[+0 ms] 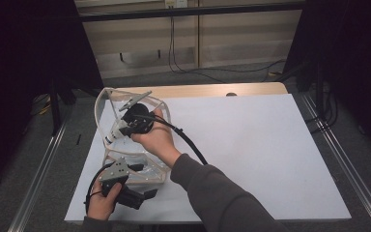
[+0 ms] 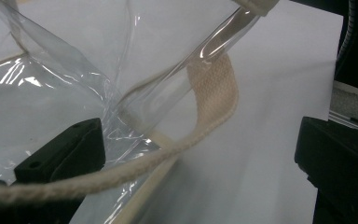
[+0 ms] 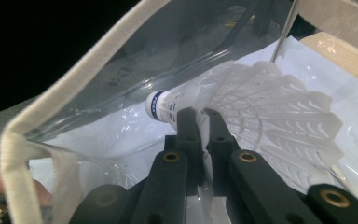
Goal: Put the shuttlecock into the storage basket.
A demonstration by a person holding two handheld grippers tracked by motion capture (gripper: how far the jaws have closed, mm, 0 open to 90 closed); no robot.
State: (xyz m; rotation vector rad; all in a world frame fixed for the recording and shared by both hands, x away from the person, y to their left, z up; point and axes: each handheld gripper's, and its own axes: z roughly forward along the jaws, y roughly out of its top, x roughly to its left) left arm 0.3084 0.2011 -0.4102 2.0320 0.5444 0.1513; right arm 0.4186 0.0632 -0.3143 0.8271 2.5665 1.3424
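Lying over most of a pale wooden bench [image 1: 251, 90]: a white sheet [image 1: 256, 145], bare across its right half. Around the bench, grey floor, metal rails down both sides, black curtains left and right, and at the back a light panelled wall with dark cables hanging down and trailing over the floor.

Standing at the sheet's left part: a clear plastic bag [image 1: 107, 104] edged with cream webbing, its mouth open toward the person. Reached into that mouth from the near side: the right gripper [image 3: 204, 114], held in the right hand [image 1: 157, 137].

Pinched between its jaws, which stand nearly together: a white shuttlecock [image 3: 270, 112], gripped at the narrow waist where the skirt meets the cork. Left of the jaw tips, just beyond them: the white cork with its blue band. Right of the jaws and fanning past them: the ribbed skirt. Beneath and around the jaws: the bag's clear wall, with the webbing rim arching over on the left.

Lower at the bag's near corner: the left gripper [image 2: 196, 158], in the left hand [image 1: 101, 203]. Jaws wide apart. Across the gap between them: crumpled clear plastic and a cream rope handle [image 2: 135, 170], apparently touching the left-side jaw, though pressing cannot be made out.
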